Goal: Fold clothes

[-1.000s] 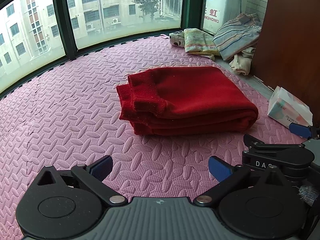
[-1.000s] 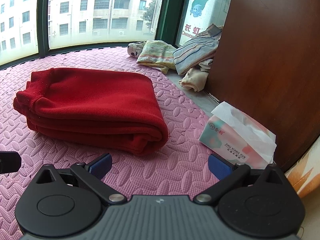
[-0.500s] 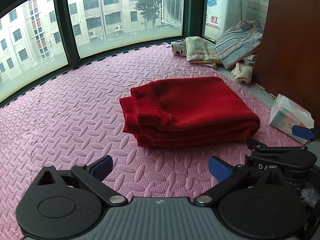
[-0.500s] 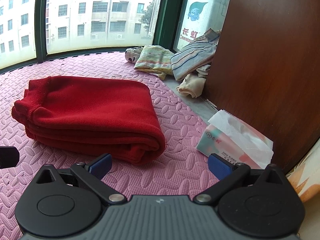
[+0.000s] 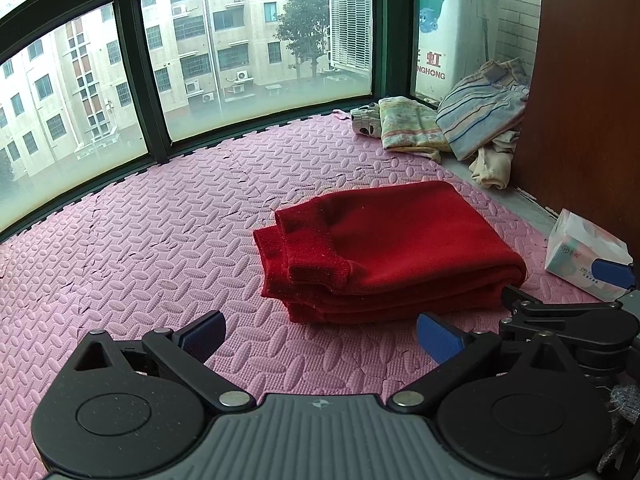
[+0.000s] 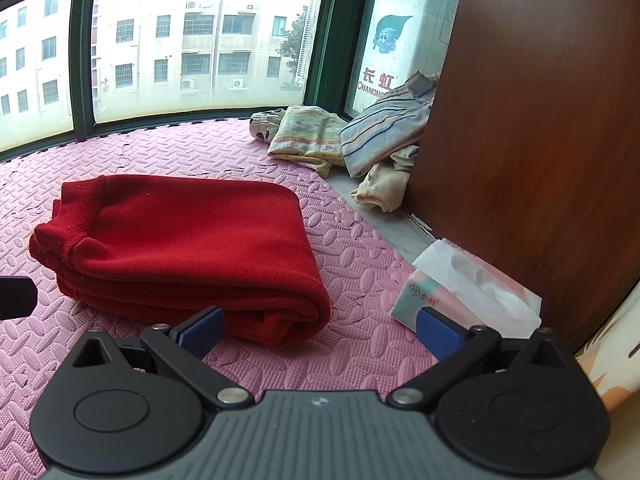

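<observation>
1. Left wrist view: the left gripper (image 5: 320, 334) is seen spread wide and empty, drawn back since a second ago.
2. The right gripper (image 6: 318, 330) is likewise released, holding nothing.
3. The red garment (image 5: 396, 248) is left folded on the pink mat (image 5: 140, 248); this fold is judged finished.

The folded sweater (image 5: 400, 240) is red. The mat (image 5: 140, 248) is pink with bumps. One shirt (image 6: 384, 128) has blue stripes.
</observation>
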Tool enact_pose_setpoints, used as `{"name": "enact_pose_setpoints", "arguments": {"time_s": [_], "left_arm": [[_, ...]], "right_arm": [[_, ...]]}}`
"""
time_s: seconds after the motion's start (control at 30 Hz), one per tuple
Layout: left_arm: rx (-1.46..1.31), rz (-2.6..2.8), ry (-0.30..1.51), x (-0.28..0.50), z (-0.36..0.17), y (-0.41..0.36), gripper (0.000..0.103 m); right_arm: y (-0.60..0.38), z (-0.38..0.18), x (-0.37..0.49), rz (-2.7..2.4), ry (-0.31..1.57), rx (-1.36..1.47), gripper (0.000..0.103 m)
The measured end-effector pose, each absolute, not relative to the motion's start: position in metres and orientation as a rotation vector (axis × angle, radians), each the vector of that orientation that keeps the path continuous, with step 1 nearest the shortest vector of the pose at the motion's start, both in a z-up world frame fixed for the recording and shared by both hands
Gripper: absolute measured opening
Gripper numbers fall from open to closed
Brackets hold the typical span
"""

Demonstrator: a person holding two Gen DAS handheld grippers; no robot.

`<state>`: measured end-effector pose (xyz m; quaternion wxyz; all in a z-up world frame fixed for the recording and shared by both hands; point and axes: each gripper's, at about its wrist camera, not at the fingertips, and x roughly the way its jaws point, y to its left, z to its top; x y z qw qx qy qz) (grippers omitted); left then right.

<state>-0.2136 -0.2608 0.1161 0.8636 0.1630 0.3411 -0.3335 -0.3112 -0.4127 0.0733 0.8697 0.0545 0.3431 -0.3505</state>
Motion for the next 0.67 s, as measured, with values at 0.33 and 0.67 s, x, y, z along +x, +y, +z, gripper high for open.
{"name": "enact_pose_setpoints", "arguments": {"time_s": [0.33,0.67], "left_arm": [[0.337,-0.694,0.685,-0.2167,0.1223,-0.258,0.103],[0.326,-0.693,0.655,-0.2203,0.1254,-0.2537,0.103]], "right_arm": [[-0.4085,0.0793,-0.3129,-0.725,0.696,0.117,0.103],[-0.406,0.0823,-0.3157,-0.719,0.685,0.12,0.103]]}}
